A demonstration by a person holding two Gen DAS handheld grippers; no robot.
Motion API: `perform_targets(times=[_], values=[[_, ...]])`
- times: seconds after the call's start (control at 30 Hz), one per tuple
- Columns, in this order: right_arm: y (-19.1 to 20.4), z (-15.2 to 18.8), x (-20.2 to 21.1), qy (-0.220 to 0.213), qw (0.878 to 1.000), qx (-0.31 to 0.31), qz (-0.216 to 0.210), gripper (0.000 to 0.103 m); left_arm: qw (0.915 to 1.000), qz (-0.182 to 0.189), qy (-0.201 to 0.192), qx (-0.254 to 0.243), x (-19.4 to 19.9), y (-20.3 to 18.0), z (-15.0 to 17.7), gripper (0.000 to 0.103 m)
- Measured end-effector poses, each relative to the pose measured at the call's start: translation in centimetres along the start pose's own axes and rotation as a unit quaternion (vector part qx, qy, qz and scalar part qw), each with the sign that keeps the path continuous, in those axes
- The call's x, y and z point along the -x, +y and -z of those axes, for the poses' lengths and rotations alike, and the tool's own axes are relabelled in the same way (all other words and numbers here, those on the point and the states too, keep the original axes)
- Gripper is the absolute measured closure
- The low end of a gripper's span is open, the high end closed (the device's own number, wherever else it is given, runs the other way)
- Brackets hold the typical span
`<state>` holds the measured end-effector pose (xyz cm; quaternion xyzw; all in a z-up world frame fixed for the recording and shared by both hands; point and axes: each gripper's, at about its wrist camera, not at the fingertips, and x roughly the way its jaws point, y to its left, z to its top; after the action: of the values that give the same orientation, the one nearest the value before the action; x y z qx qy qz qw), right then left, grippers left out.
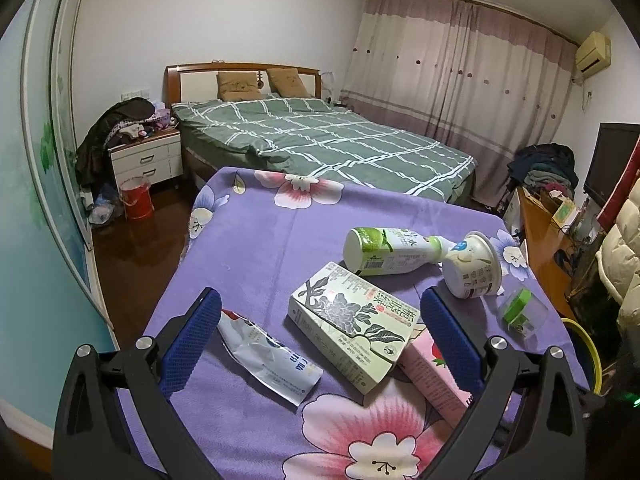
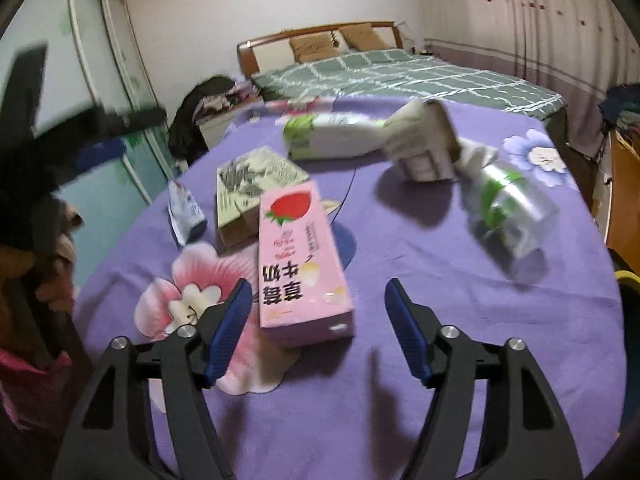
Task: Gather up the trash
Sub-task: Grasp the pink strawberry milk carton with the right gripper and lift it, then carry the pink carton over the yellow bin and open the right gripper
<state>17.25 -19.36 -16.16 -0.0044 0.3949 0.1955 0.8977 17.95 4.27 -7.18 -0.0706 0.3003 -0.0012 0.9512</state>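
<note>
Trash lies on a table under a purple flowered cloth (image 1: 248, 248). My left gripper (image 1: 320, 295) hangs open over a grey-flowered carton (image 1: 352, 324), with a white and blue pouch (image 1: 268, 352) by its left finger. My right gripper (image 2: 319, 284) is open, and the near end of a pink strawberry milk carton (image 2: 304, 256) lies between its fingers; the pads do not press on it. Further back lie a white and green bottle (image 2: 332, 136), a tipped paper cup (image 2: 424, 148) and a clear plastic cup with a green label (image 2: 508, 208).
Behind the table stands a bed with a green checked cover (image 1: 320, 140), with a white nightstand (image 1: 148, 160) and a red bucket (image 1: 136, 198) to its left. A yellow-rimmed bin (image 1: 584, 344) and a wooden desk (image 1: 544, 240) stand at the right.
</note>
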Motion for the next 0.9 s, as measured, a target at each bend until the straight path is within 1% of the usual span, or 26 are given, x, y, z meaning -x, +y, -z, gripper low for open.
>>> perform_targets(times=[0.2,0.23,0.27,0.33,0.73,0.9], values=[[0.4,0.4,-1.8,0.015,1.0,-0.003,0.002,0.036,1.0,0.001,0.003,-0.001,0.3,-0.1,0.1,0.005],[0.3,0.4,-1.7,0.015,1.0,-0.005,0.003,0.042,1.0,0.002,0.004,-0.001,0.3,-0.1,0.2,0.005],[0.2,0.4,-1.7,0.017,1.0,-0.008,0.002,0.051,1.0,0.002,0.005,-0.002,0.3,-0.2,0.2,0.005],[-0.2,0.5,-1.6,0.017,1.0,-0.016,-0.001,0.052,1.0,0.003,0.006,-0.003,0.4,-0.3,0.3,0.005],[-2.7,0.9,3.0,-0.033,0.998,-0.051,0.008,0.053,0.9998,0.014,0.009,-0.014,0.6,-1.5,0.6,0.005],[-4.2,1.0,6.2,-0.066,0.995,-0.069,0.016,0.053,0.9996,0.018,0.008,-0.021,0.9,-2.3,0.7,0.005]])
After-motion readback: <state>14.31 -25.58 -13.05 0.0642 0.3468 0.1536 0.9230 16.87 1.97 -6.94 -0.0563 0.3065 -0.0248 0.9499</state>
